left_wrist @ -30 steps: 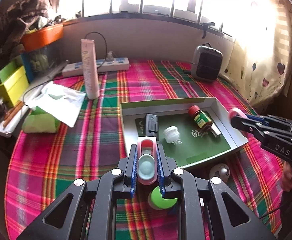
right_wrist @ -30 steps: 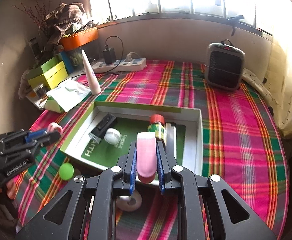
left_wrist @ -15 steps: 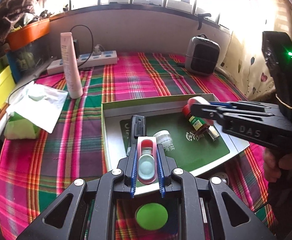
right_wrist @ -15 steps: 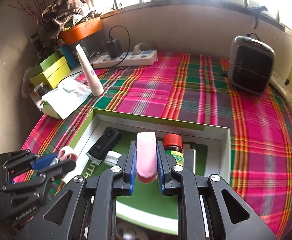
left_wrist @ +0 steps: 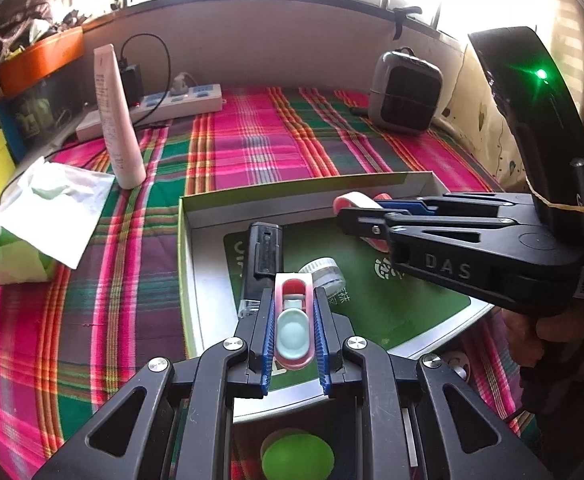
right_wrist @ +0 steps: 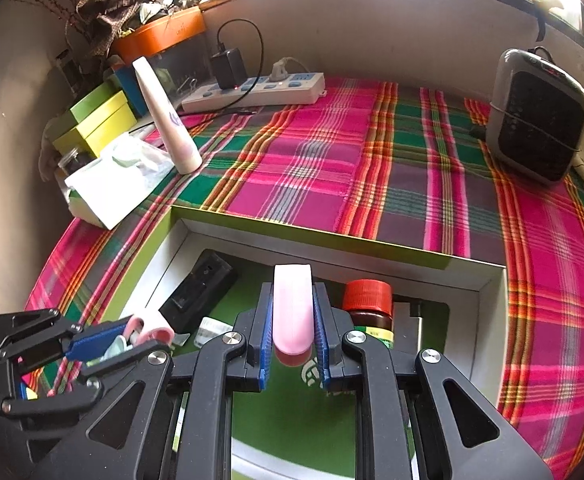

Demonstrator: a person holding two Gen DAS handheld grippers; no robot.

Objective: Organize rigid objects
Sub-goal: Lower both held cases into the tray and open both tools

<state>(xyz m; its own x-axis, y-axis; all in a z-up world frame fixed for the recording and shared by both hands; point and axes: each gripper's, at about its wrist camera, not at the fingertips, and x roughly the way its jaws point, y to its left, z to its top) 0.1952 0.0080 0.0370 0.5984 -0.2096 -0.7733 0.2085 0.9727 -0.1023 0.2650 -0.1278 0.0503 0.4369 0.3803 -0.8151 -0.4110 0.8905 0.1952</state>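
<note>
I see my left tool (left_wrist: 293, 328) at the bottom centre of its frame, closed on a small pink case (left_wrist: 293, 330) with a pale blue-green inset, held above the near edge of an open white tray (left_wrist: 190, 240) with a green floor. My right tool (right_wrist: 293, 320) sits at the bottom centre of its own frame, clamped on a second pink piece (right_wrist: 293, 308), plain and smooth on the side I can see, held over the tray's middle. In the left view this tool reaches in from the right of the frame.

Inside the tray, a black rectangular block (left_wrist: 263, 254) lies toward the left, a small clear jar with a white lid (left_wrist: 323, 274) just right of it, and a brown bottle with a red cap (right_wrist: 367, 304) right of centre in the right view. A green ball (left_wrist: 297, 456) lies at the bottom of the left frame, outside the tray.

The tray rests on a pink and green plaid cloth (right_wrist: 311, 160) covering the desk. A pale tube (left_wrist: 116, 120) stands on its cap at upper left, a grey heater (right_wrist: 537, 132) at upper right.
</note>
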